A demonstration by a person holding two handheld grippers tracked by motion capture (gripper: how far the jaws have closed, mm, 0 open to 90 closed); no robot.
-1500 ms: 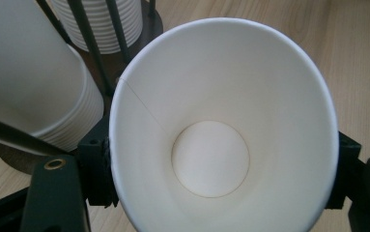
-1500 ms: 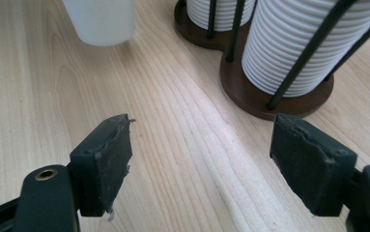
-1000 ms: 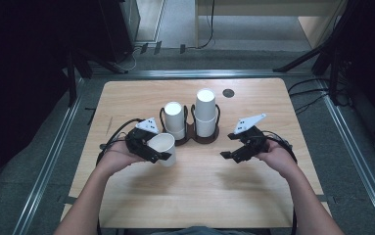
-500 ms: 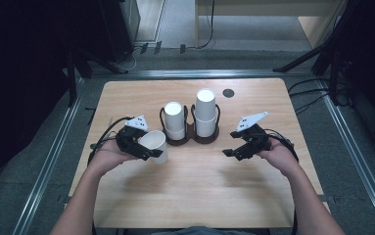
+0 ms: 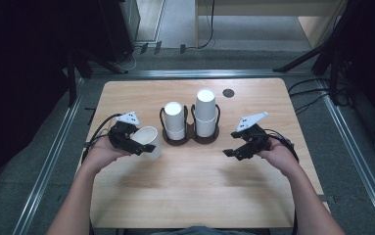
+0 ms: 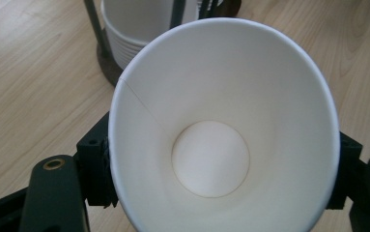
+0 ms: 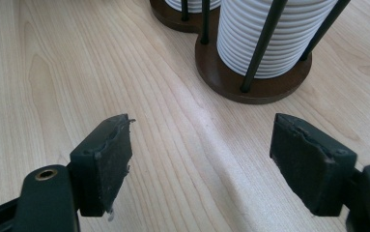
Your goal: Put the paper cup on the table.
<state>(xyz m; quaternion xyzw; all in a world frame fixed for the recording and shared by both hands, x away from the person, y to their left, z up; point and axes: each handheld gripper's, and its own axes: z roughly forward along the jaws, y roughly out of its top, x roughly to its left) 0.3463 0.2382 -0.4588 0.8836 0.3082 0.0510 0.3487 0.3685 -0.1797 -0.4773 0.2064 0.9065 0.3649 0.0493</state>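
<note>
A white paper cup [image 5: 148,141] [image 6: 221,140] sits between the jaws of my left gripper [image 5: 138,146], which is shut on its sides; the cup's mouth faces the left gripper view's camera. It hangs just left of a dark two-ring cup holder [image 5: 187,137] with two stacks of white cups [image 5: 174,120] [image 5: 205,111]. My right gripper [image 5: 233,151] [image 7: 211,159] hovers open over bare wood to the right of the holder, its pads [image 7: 103,159] wide apart. The right stack [image 7: 269,36] and its dark base stand just ahead of it.
The wooden table [image 5: 195,196] has a small dark round spot [image 5: 228,93] near its far edge. Metal rails run along both sides of the table, and dark stands and cables lie on the floor beyond.
My left gripper has carried the cup leftward, away from the holder. The right gripper has stayed where it was.
</note>
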